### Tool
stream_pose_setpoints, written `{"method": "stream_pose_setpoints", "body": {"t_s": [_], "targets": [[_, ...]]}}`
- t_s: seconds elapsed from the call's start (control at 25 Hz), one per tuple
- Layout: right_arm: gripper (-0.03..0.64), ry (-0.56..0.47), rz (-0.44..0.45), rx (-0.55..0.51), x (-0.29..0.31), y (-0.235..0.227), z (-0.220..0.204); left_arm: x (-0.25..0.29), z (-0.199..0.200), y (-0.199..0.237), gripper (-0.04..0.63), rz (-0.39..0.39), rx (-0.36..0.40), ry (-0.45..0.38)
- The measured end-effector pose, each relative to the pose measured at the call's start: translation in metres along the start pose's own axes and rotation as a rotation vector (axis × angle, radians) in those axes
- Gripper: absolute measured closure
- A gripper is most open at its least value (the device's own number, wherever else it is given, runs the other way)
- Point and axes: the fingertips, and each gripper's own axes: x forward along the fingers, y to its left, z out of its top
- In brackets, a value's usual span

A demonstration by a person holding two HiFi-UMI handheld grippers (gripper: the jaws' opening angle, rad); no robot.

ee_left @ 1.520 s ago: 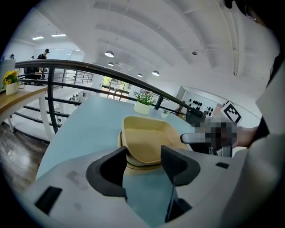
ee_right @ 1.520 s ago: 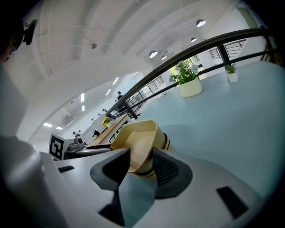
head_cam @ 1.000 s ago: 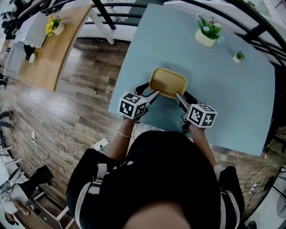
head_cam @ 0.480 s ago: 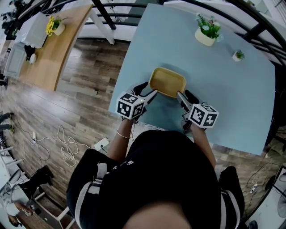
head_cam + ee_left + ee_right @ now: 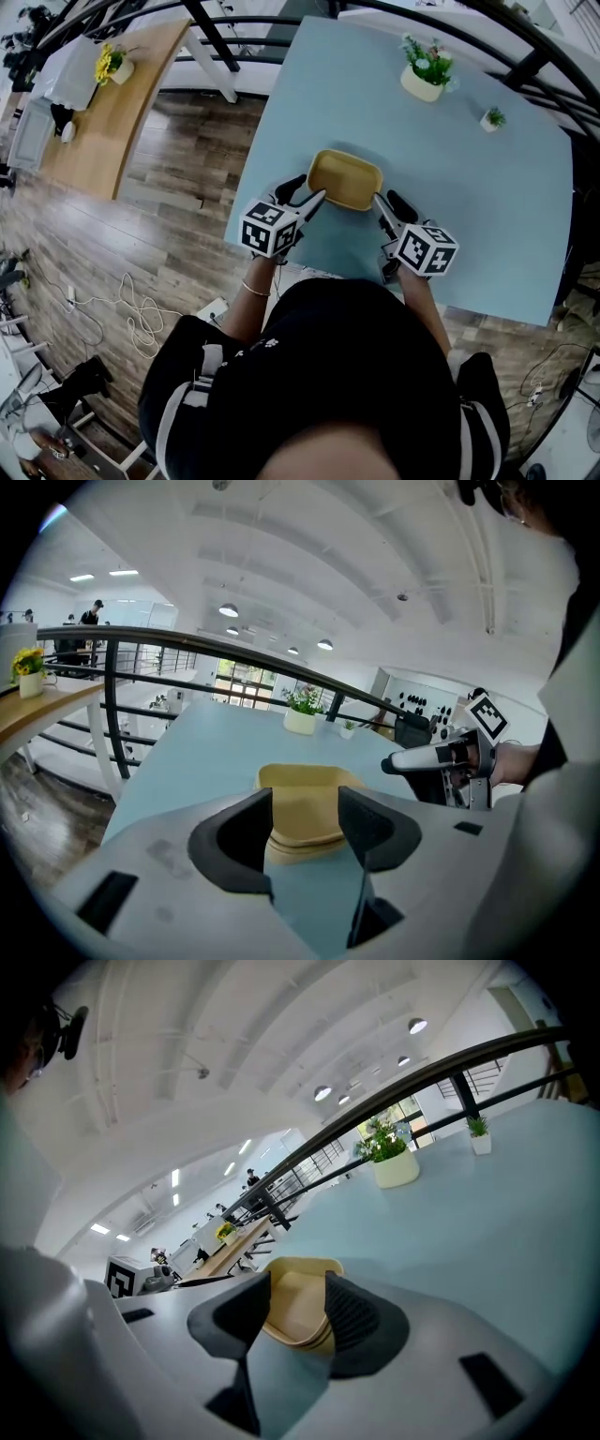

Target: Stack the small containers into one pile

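**A:** Where are the containers right now?

**B:** A yellow container sits on the pale blue table, close to the edge where the person stands. A second rim line shows under its lip, so I take it to be more than one tray, already nested.

**A:** And the two tools?

**B:** The left gripper is at the container's near left corner and the right gripper at its near right corner. Both point forward and slightly downward.

**A:** Are they holding it?

**B:** No. Each pair of jaws stands wide apart. The container's near end shows in the gap, but the pads do not press on it.

**A:** How does it lie?

**B:** Its long side runs left to right in front of the person, just ahead of both tips. Neither hand is clearly nearer, so either one could take an end.
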Motion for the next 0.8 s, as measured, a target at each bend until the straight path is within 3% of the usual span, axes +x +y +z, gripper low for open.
{"method": "stream_pose_setpoints", "body": {"t_s": [0.12, 0.32, 0.48, 0.8], "targets": [[0.453, -0.042, 0.012, -0.019, -0.008, 0.004, 0.011, -0.002, 0.015, -0.006, 0.382, 0.002, 0.042, -0.051], [0.542, -0.142, 0.019, -0.063, -0.025, 0.007, 0.034, -0.004, 0.048, -0.015, 0.507, 0.002, 0.078, -0.171], [0.605, -0.211, 0.012, -0.095, -0.039, 0.006, 0.052, -0.001, 0.070, -0.034, 0.541, -0.042, 0.140, -0.217], [0.611, -0.302, -0.031, -0.209, -0.071, 0.008, 0.072, 0.003, 0.097, -0.086, 0.551, -0.168, 0.205, -0.277]]}}
